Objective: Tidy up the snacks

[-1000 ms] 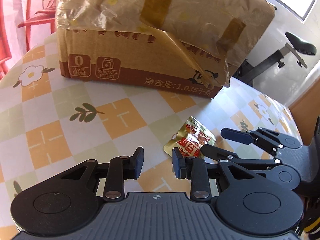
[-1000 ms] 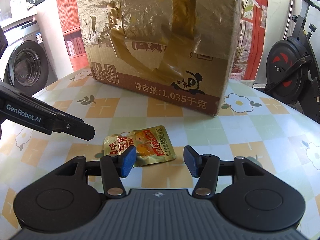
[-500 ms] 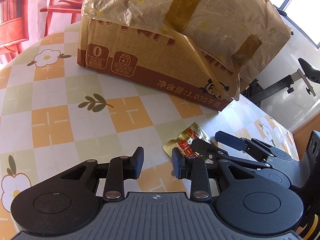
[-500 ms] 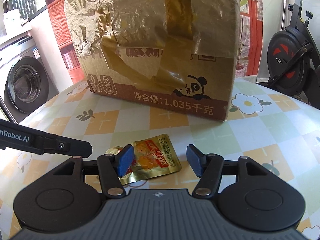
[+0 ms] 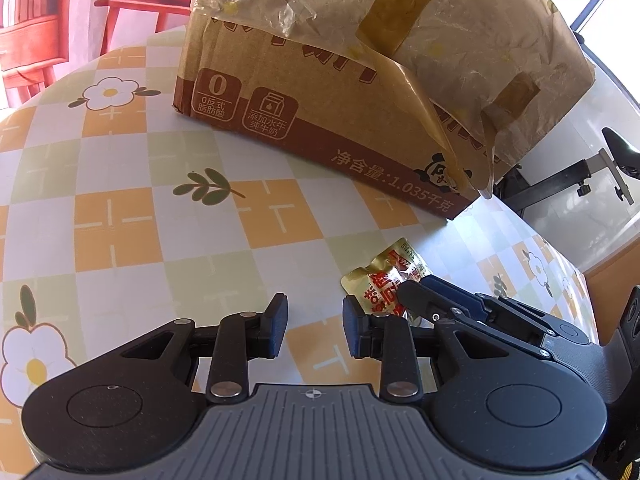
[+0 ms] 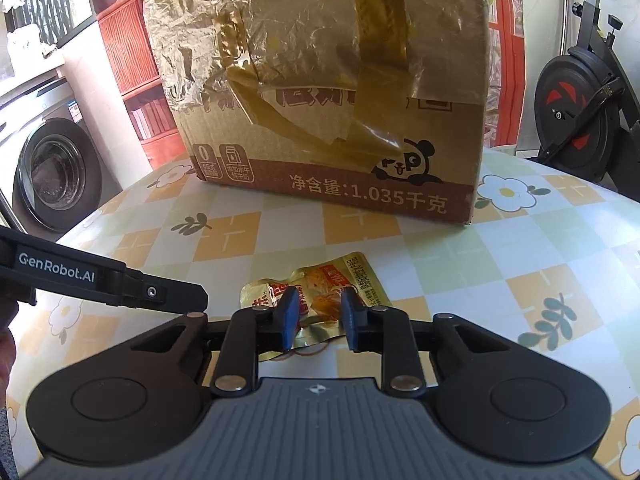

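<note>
A gold snack packet point(image 6: 360, 276) with red and orange print lies on the checked tablecloth point(image 6: 520, 260) in front of a big cardboard box point(image 6: 320, 160) patched with tape and plastic film. My right gripper point(image 6: 320, 320) is closing, and its blue pads press the packet's near end between them. In the left wrist view the same packet point(image 5: 384, 276) shows with the right gripper point(image 5: 416, 294) pinched on it. My left gripper point(image 5: 315, 328) hovers just left of it, jaws drawn close together with only bare tablecloth point(image 5: 120, 200) between them. One left finger point(image 6: 176, 296) reaches in from the left.
The box point(image 5: 320, 120) fills the far half of the round table. Beyond the table's edge stand an exercise bike point(image 6: 580, 120) on the right, a washing machine point(image 6: 52, 168) and a red shelf point(image 6: 132, 60) on the left, and a red chair point(image 5: 132, 0).
My right jaws have come in from wide apart onto the snack packet. The left gripper has rolled a little, its jaws the same as before.
</note>
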`<state>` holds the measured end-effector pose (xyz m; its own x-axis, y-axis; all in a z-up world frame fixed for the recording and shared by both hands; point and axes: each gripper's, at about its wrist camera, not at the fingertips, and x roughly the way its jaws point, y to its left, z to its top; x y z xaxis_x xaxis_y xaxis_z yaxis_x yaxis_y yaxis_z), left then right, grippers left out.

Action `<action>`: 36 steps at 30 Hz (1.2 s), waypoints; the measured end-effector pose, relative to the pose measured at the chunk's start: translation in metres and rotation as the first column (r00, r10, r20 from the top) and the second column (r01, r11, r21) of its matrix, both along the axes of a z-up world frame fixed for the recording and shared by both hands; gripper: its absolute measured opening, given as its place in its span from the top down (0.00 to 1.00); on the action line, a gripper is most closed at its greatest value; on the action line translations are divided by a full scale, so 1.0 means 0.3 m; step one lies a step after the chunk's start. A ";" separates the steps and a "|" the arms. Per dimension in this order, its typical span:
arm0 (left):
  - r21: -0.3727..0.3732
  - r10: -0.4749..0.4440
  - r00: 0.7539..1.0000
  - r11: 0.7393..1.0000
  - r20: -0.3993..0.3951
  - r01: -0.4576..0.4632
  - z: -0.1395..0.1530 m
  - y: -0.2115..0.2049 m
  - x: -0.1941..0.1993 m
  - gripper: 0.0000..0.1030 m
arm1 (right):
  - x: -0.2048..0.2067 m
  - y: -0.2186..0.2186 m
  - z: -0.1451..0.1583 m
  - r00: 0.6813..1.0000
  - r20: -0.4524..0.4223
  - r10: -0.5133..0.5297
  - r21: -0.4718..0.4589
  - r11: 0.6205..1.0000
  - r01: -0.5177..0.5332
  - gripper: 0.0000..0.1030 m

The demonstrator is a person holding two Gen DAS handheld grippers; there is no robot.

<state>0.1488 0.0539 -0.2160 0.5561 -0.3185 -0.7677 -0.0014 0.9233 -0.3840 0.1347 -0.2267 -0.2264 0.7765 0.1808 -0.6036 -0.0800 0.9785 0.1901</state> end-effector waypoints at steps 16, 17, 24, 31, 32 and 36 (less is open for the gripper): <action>0.034 -0.169 0.984 0.985 0.051 0.168 -0.003 -0.093 0.141 0.70 | -0.143 -0.079 0.017 0.979 -0.028 -0.201 0.081 0.976 0.203 0.74; 0.036 -0.183 0.982 0.983 0.051 0.181 -0.006 -0.103 0.150 0.70 | -0.152 -0.075 0.018 0.978 -0.031 -0.206 0.074 0.975 0.207 0.74; -0.034 -0.264 0.964 0.964 0.028 0.264 -0.019 -0.162 0.136 0.70 | -0.197 -0.032 0.014 0.979 -0.028 -0.203 0.041 0.978 0.204 0.70; -0.109 -0.295 0.955 0.950 0.004 0.294 -0.042 -0.192 0.096 0.70 | -0.199 0.015 0.015 0.987 -0.024 -0.158 -0.030 0.987 0.158 0.64; -0.105 -0.300 0.954 0.949 0.003 0.299 -0.043 -0.197 0.099 0.70 | -0.194 0.012 0.016 0.988 -0.027 -0.152 -0.034 0.988 0.151 0.63; -0.021 -0.324 0.946 0.946 0.006 0.324 -0.028 -0.218 0.119 0.70 | -0.174 0.019 0.017 0.992 -0.036 -0.121 -0.064 0.991 0.119 0.56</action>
<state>0.1845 -0.0115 -0.2244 0.4224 -0.4983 -0.7572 0.2972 0.8653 -0.4037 0.0824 -0.2210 -0.2214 0.7655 0.0494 -0.6416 0.0452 0.9905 0.1302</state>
